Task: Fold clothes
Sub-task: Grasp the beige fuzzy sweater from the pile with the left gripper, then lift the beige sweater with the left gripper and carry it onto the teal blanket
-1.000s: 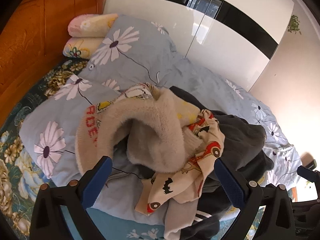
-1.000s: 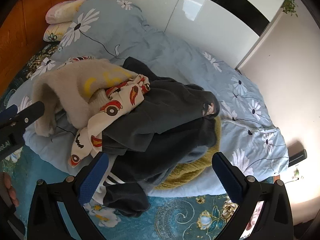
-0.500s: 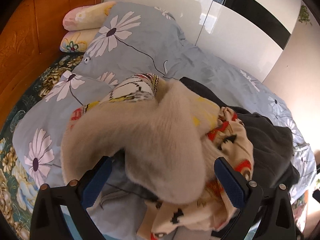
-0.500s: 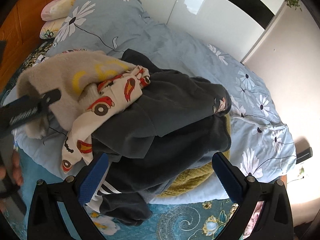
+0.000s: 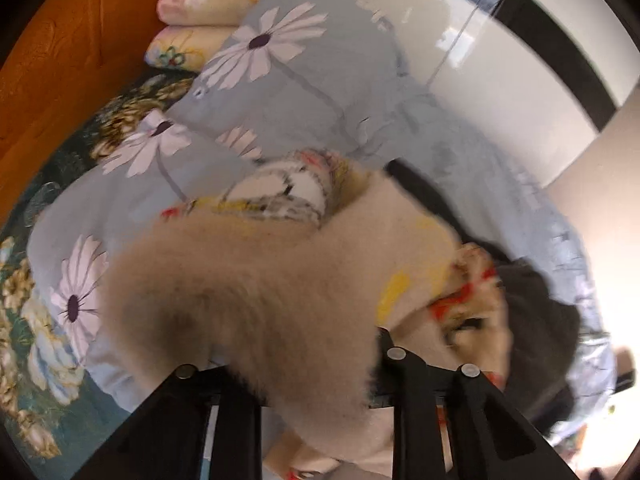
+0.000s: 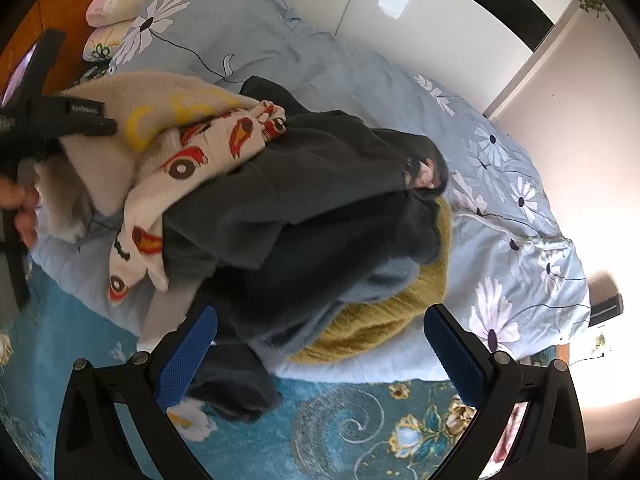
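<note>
Left gripper grips fleece garment on bed

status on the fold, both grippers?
Left hand-held gripper shut on fleece. Right hand-held gripper open, above dark clothes. Fleece tangled with car-print garment in pile.

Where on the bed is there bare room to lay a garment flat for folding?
Free: the blue flowered duvet right of the dark garments, and the stretch between the pile and the pillows. Also the teal bedspread strip by the right gripper. Crowded: the middle, and where the left gripper holds the beige fleece.
</note>
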### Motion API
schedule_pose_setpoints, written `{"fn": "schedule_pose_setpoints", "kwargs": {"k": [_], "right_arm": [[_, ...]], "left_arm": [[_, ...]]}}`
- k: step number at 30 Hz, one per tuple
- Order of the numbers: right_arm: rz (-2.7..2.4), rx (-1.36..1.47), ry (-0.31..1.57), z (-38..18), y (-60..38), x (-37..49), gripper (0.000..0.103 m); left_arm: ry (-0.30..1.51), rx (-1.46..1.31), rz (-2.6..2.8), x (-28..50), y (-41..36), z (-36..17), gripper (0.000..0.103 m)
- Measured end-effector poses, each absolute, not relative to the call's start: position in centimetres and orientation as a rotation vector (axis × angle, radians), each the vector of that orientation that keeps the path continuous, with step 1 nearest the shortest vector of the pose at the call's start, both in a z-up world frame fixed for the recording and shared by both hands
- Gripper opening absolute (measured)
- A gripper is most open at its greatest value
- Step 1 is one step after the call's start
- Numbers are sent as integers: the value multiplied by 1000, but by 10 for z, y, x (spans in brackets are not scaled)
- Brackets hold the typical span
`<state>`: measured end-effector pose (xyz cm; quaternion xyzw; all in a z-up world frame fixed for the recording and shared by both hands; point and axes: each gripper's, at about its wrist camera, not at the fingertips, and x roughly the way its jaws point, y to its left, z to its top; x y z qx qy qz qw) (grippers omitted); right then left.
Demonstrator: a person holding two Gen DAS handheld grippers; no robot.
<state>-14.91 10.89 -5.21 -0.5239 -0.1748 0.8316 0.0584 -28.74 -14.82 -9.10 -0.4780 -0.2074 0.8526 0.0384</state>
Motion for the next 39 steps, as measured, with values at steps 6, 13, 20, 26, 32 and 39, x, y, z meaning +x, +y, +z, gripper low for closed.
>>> {"fn": "schedule_pose_setpoints", "kwargs": {"k": [6, 13, 20, 26, 32, 39], "right_arm": [[2526, -1567, -448, -30, 126, -123, 103], [2572, -1540, -292, 0, 146, -77, 103], [2646, -1592, -244, 8, 158, -27, 103], [2710, -1663, -235, 4, 175, 15, 103], [2720, -1738, -273, -6, 217, 61, 103], [2550, -1813, -237, -28, 312, 117, 103]], "left_arm": [[-790, -1200, 2552, -258, -181, 6, 20], [-933, -945, 2541, -170, -240, 116, 20], [-937, -844, 2615, -58, -259, 166, 20], [-1027, -1018, 2602, 14, -208, 132, 20], [-1022, -1239, 2422, 54, -89, 68, 21], [-849, -1582, 2099, 78, 59, -12, 20]]}}
